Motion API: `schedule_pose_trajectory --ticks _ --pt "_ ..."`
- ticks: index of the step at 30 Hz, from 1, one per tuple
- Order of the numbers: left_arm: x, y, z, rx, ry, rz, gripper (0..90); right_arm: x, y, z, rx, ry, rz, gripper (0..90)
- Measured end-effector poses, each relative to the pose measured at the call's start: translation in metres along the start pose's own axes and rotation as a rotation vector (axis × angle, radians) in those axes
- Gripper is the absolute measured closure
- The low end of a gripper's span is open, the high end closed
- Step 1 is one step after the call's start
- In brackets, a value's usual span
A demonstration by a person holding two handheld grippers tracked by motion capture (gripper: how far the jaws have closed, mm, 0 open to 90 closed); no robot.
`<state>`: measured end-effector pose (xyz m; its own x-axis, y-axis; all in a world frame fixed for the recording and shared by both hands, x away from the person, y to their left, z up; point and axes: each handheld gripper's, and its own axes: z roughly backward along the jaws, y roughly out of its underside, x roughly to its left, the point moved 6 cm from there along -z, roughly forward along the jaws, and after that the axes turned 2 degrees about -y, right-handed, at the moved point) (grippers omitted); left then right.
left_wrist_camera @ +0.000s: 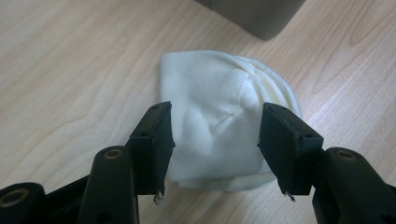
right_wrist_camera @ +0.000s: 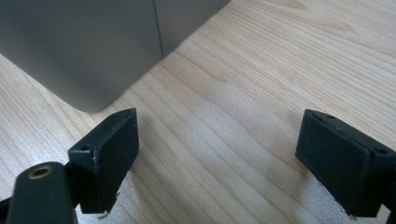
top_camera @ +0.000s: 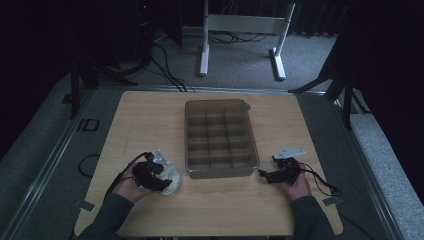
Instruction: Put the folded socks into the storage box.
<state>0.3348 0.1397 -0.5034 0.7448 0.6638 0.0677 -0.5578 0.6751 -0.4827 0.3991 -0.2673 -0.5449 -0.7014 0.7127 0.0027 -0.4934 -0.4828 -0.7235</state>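
Note:
A white rolled cloth bundle [left_wrist_camera: 219, 88] lies on the wooden table [top_camera: 150, 120], left of a grey compartment bin [top_camera: 222, 172]. My left gripper [left_wrist_camera: 217, 112] is open and straddles the bundle, one black jaw on each side; I see no squeeze in the cloth. From above, the left gripper [top_camera: 162, 174] sits in the person's left hand, right over the bundle [top_camera: 173, 180]. My right gripper [right_wrist_camera: 219, 116] is open with only bare wood between its jaws, close to the bin's rounded corner [right_wrist_camera: 79, 46]. In the high view the right gripper [top_camera: 264, 175] points left at the bin's front right corner.
The bin has several small compartments, and they look bare. Its corner [left_wrist_camera: 261, 18] lies just beyond the bundle. Cables trail from both grippers across the table's front. A white desk frame [top_camera: 245, 25] and cables stand on the floor behind the table.

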Motion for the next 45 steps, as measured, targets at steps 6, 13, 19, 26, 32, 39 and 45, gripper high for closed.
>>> schedule_pose_trajectory --ticks 6,13,19,26,32,39,45 --pt "-0.001 0.002 -0.010 0.014 0.043 0.029 42.9 0.000 0.000 0.000 0.000 0.000 0.000 12.8" --pt "-0.002 0.003 -0.017 0.043 0.073 0.046 41.6 0.000 0.000 0.000 0.000 0.000 0.001 12.8" --pt "-0.002 0.003 -0.024 0.073 0.093 0.072 38.6 0.000 0.000 0.000 0.000 0.000 0.000 12.8" --pt "-0.001 0.004 -0.026 0.074 0.107 0.081 37.1 0.000 0.000 0.000 0.000 0.000 0.001 12.8" --pt "-0.003 0.003 -0.026 0.098 0.092 0.100 39.1 0.000 0.000 0.000 0.000 0.001 0.000 12.8" --pt "-0.009 0.001 -0.024 0.107 0.115 0.091 60.8 0.000 0.000 0.000 0.000 0.001 -0.001 12.8" --pt "-0.014 0.000 -0.023 0.103 0.105 0.035 69.2 0.000 0.000 0.000 0.000 0.001 0.000 12.8"
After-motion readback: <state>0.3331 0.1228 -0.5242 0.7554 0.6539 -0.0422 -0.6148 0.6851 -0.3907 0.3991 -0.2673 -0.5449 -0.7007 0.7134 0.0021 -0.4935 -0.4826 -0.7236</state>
